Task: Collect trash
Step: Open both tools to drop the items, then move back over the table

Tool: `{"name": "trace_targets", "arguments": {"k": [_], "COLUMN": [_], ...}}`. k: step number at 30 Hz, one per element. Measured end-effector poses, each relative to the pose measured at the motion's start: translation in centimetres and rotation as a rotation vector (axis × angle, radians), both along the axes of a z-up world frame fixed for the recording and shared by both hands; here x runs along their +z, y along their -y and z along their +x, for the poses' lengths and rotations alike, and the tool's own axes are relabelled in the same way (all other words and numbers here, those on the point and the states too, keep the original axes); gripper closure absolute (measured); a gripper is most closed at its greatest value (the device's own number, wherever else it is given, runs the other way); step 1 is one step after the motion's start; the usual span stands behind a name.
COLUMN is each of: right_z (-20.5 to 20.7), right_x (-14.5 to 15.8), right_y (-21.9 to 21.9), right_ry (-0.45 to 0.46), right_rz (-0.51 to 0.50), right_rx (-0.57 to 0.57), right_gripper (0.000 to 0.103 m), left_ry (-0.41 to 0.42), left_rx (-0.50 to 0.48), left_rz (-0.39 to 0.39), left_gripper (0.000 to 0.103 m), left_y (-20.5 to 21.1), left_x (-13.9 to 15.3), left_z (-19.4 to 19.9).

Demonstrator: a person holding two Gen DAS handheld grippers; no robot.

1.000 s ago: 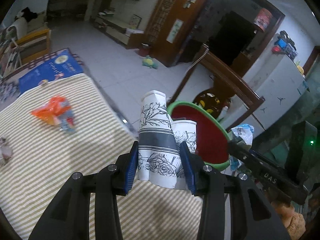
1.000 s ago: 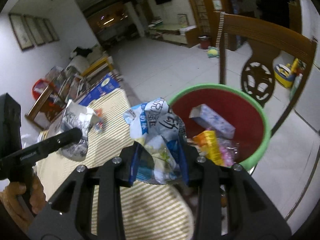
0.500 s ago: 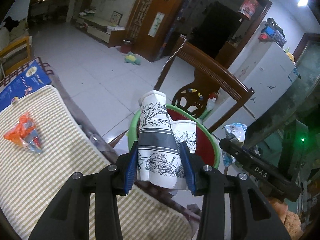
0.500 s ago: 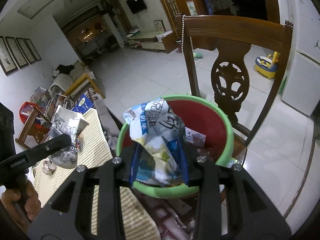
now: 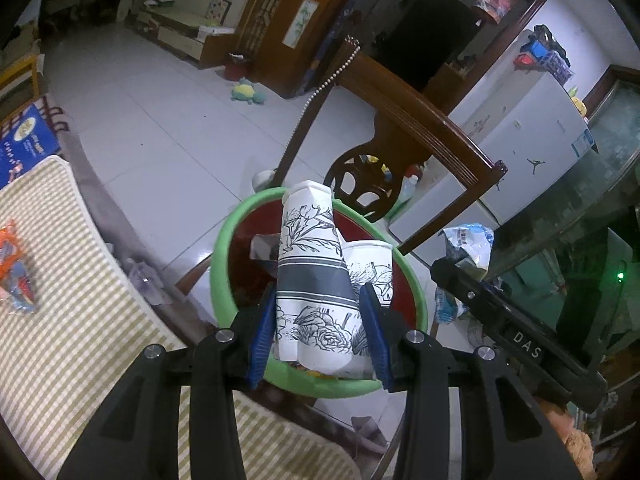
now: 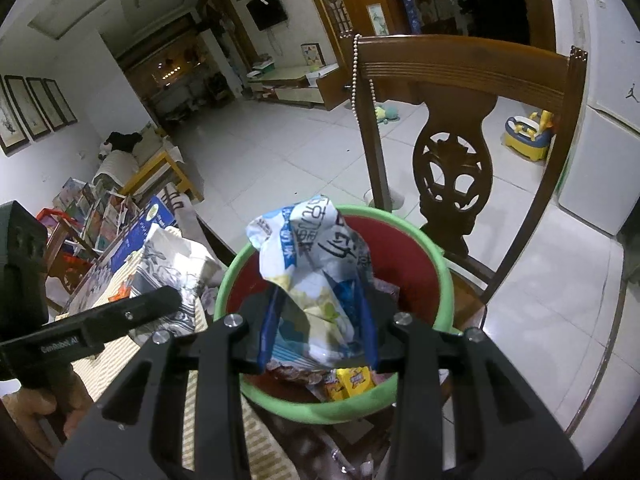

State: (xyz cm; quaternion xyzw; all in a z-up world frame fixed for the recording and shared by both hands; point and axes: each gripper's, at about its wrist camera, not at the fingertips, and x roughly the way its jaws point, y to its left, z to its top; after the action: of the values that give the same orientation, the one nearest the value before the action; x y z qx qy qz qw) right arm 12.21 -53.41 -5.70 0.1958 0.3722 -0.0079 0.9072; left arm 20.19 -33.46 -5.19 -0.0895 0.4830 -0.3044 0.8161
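Observation:
My left gripper [image 5: 318, 332] is shut on two squashed paper cups [image 5: 316, 280] with black flower prints and holds them over the green-rimmed red bin [image 5: 224, 240]. My right gripper [image 6: 318, 328] is shut on a crumpled white and blue snack bag [image 6: 316, 256] and holds it over the same bin [image 6: 444, 280]. The bin holds a yellow packet [image 6: 354, 380] and other wrappers. The cups also show in the right wrist view [image 6: 168, 268], and the bag shows in the left wrist view [image 5: 468, 244]. An orange wrapper [image 5: 14, 264] lies on the striped tablecloth [image 5: 80, 320].
A dark wooden chair [image 6: 456, 152] stands right behind the bin. The table edge [image 5: 120, 232] runs beside the bin on the left. A white fridge [image 5: 532, 144] stands at the right. A blue book [image 5: 24, 144] lies at the far table end.
Both grippers have moved off the table toward the bin, each with its load held. The bin and chair now fill more of both views, and the bin sits below both grippers.

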Motion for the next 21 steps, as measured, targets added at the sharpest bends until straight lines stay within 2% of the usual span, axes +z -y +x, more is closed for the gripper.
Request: {"name": "trace_targets", "arguments": {"k": [1,2,4,8,10,11,13,18,21], "right_z": [0.0,0.0,0.0,-0.2,-0.2,-0.1,0.4,2.2,3.5], "right_x": [-0.1,-0.1,-0.1,0.2,0.6,0.8,1.2,1.0,0.2], "right_y": [0.2,0.3,0.5,-0.3,-1.6,-2.4,-4.0,-9.5,-13.7], "right_ry": [-0.002,0.000,-0.002,0.002,0.012,0.019,0.027,0.022,0.001], "right_rz": [0.003,0.003,-0.001,-0.015,-0.018,-0.025,-0.037,-0.023,-0.013], "right_rx": [-0.010,-0.024,-0.034,-0.035,-0.015,0.003,0.039,0.171,0.274], "right_gripper": [0.054,0.047,0.047,0.047,0.047,0.047,0.046,0.044,0.041], "left_ry": [-0.005,-0.009,-0.004,-0.013,0.003,0.014,0.027,0.026,-0.028], "left_rx": [-0.002,-0.003,0.005,0.029,0.078,0.120,0.216,0.510,0.710], "left_rz": [-0.004,-0.014,-0.026,-0.039,-0.035,-0.024,-0.010,0.073,0.140], "left_gripper": [0.057,0.053,0.041,0.041,0.041,0.040,0.030,0.030,0.030], "left_y": [0.2,0.4,0.2,-1.5,-3.7,-5.3,-9.0,-19.6,-27.4], "left_x": [0.0,-0.1,-0.1,-0.2,0.1,0.1,0.1,-1.2,-3.1], "left_z": [0.2,0.4,0.5,0.5,0.1,0.0,-0.3,-1.7,-2.9]}}
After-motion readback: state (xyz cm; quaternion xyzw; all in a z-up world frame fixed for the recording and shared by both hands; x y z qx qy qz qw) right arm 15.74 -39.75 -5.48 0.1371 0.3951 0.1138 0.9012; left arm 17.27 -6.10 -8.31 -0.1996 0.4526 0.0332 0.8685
